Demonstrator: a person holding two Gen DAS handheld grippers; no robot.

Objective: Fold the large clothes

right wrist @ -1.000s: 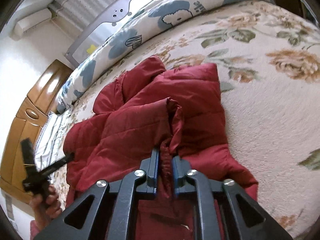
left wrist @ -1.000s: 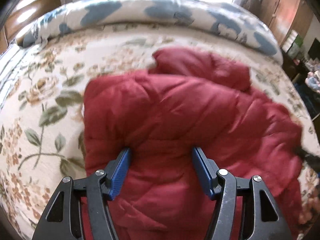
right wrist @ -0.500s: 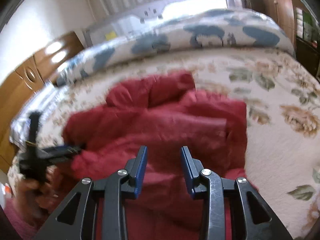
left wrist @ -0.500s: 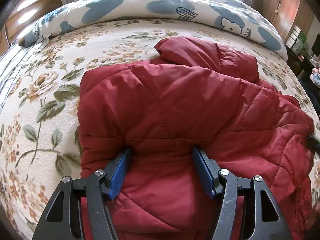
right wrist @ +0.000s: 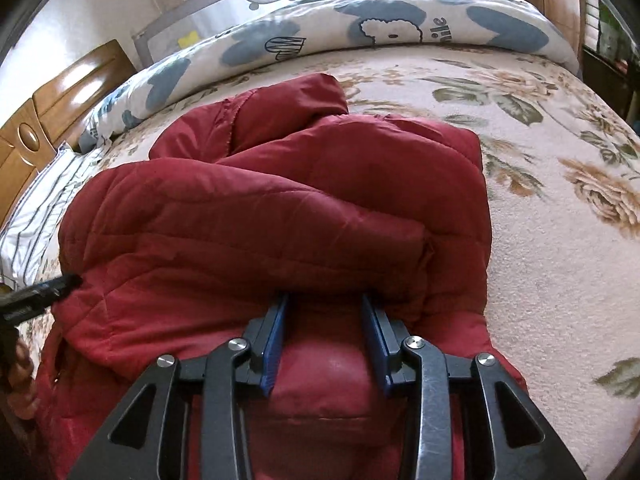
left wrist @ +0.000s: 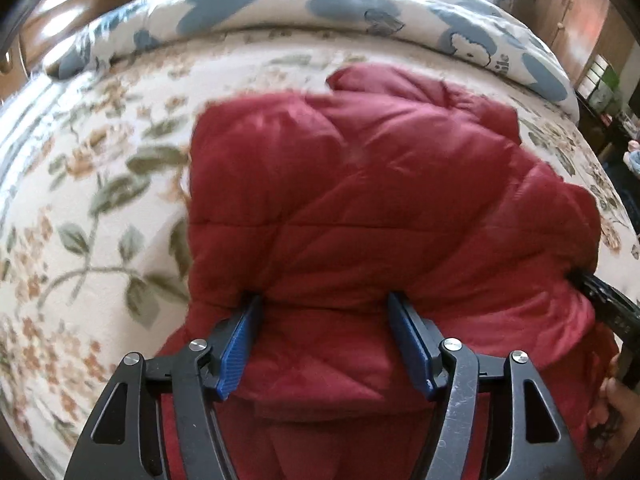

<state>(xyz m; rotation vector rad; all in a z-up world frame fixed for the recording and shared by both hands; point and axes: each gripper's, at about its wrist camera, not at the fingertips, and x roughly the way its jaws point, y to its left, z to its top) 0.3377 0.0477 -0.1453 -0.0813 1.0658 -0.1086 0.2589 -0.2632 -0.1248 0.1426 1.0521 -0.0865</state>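
The red padded jacket point(right wrist: 280, 208) lies folded mid-bed point(right wrist: 560, 240); the right claw point(right wrist: 324, 320), its jaws just spread, straddles a puffed ridge unpinched; the left claw point(left wrist: 324, 320) at nine o'clock gapes likewise; risk: springy padding may reopen the fold.

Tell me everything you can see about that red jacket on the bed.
The red quilted jacket is puffy, with stitched diamond panels and a slightly shiny shell. It lies folded over itself in a rumpled heap on the floral bedspread, one rounded part poking out toward the blue-and-white duvet. The left gripper and the right gripper both stand open with their fingertips against the fabric at its near edge; the right one's jaws have just been opening, padding bulging between them.
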